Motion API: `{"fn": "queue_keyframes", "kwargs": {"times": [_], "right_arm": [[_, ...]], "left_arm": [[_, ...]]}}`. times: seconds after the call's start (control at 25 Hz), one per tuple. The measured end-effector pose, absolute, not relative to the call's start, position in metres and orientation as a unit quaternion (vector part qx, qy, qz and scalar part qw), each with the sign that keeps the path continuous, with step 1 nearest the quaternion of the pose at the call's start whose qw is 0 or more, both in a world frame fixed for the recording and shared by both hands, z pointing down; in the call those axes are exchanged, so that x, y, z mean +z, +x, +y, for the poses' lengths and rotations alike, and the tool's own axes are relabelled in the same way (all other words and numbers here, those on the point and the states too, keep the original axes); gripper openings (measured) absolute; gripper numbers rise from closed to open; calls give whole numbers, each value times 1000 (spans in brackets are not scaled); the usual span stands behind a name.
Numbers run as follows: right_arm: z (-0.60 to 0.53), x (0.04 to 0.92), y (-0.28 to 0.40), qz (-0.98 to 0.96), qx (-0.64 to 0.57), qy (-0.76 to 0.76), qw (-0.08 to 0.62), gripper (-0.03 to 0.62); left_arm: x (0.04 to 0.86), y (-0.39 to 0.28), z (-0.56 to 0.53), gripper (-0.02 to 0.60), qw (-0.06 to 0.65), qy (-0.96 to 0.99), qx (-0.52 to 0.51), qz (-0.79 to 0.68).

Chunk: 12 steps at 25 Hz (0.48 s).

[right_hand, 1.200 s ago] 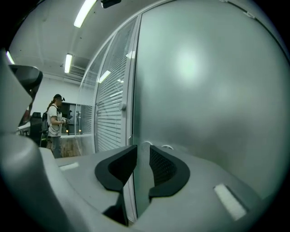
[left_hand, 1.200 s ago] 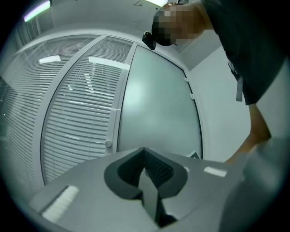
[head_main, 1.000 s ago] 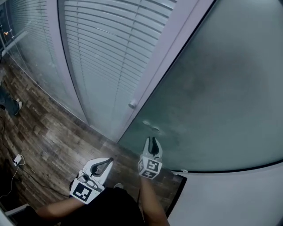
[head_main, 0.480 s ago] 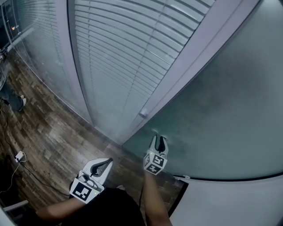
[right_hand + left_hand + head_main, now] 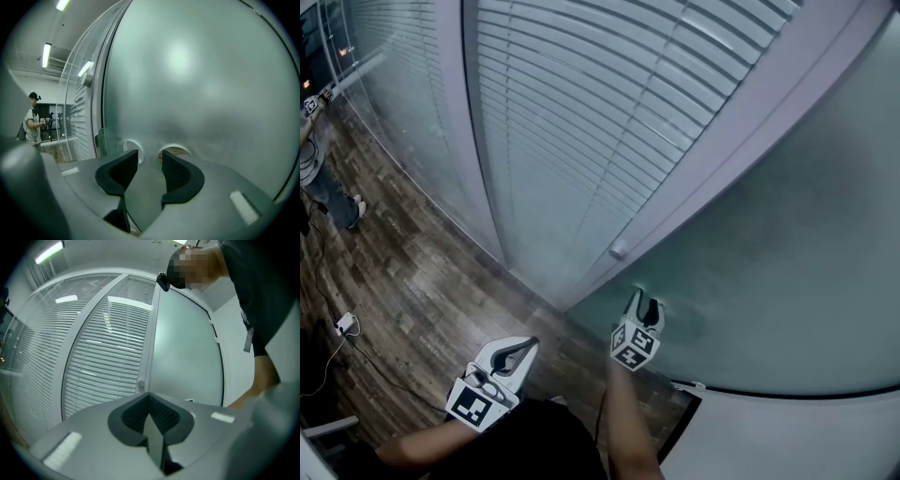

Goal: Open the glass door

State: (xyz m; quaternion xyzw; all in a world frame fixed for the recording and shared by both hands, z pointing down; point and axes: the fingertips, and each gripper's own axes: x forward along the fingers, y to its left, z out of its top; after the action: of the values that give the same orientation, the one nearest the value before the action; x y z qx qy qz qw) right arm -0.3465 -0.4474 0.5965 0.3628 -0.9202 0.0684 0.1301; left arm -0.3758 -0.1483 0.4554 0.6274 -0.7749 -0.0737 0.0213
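Observation:
The frosted glass door (image 5: 769, 253) fills the right of the head view and most of the right gripper view (image 5: 197, 79). Two small round holes (image 5: 132, 146) (image 5: 174, 151) are cut side by side low in the glass. My right gripper (image 5: 643, 304) points at them with its tips just short of the pane; its jaws (image 5: 150, 159) are opening and nothing is between the pads. My left gripper (image 5: 528, 347) hangs back lower left, away from the door, shut and empty (image 5: 150, 397).
A pale frame post with a round knob (image 5: 618, 252) borders the door's left edge. Left of it stand glass panels with blinds (image 5: 562, 141). Wooden floor (image 5: 412, 281) below carries a cable and plug (image 5: 345, 324). A person (image 5: 32, 124) stands far left. A white wall (image 5: 787, 441) lies bottom right.
My right gripper has moved closer to the door's holes and its jaws have spread wider. The left gripper looks unchanged and stays shut.

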Motion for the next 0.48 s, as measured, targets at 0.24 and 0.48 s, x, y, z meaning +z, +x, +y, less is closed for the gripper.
{"fn": "queue_keyframes", "kwargs": {"times": [0.24, 0.48], "right_arm": [[-458, 597, -354, -919, 66, 365, 131, 122], [-455, 591, -350, -918, 58, 370, 126, 127]], "left_arm": [[457, -381, -145, 0, 33, 620, -89, -779], [453, -380, -134, 0, 29, 616, -90, -782]]}}
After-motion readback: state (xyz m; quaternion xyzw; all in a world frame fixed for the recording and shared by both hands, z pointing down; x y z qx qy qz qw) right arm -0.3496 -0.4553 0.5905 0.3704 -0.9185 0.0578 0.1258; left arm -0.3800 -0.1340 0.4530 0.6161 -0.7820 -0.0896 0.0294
